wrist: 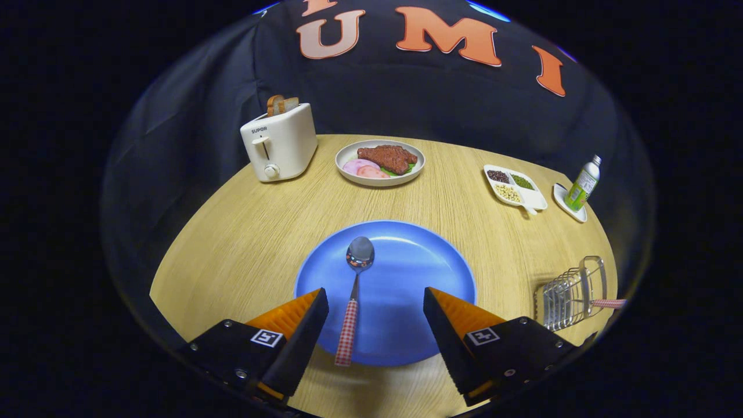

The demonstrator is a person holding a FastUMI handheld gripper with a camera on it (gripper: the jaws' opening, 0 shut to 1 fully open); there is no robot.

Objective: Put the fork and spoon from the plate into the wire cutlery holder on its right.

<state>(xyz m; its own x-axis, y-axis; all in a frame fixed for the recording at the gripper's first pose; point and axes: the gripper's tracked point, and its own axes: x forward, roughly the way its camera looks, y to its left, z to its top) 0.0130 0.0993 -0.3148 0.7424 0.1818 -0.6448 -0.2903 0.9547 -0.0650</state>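
Observation:
A blue plate (pixel 406 261) lies on the round wooden table just ahead of my fingers. On it rests a spoon (pixel 354 296) with a shiny bowl pointing away and a red-checked handle reaching over the plate's near rim. My gripper (pixel 376 302) is open above the near part of the plate, and the spoon's handle lies between the fingers, closer to the left one. To the right of the plate stands the wire cutlery holder (pixel 572 293), with a red-checked handle (pixel 608 303) sticking out of it to the right.
Beyond the plate stand a white toaster (pixel 280 142) with bread slices, a plate of meat and ham (pixel 380 162), a divided white dish of beans (pixel 515 187) and a green bottle (pixel 583 183) on a saucer. The table's edge runs close behind the holder.

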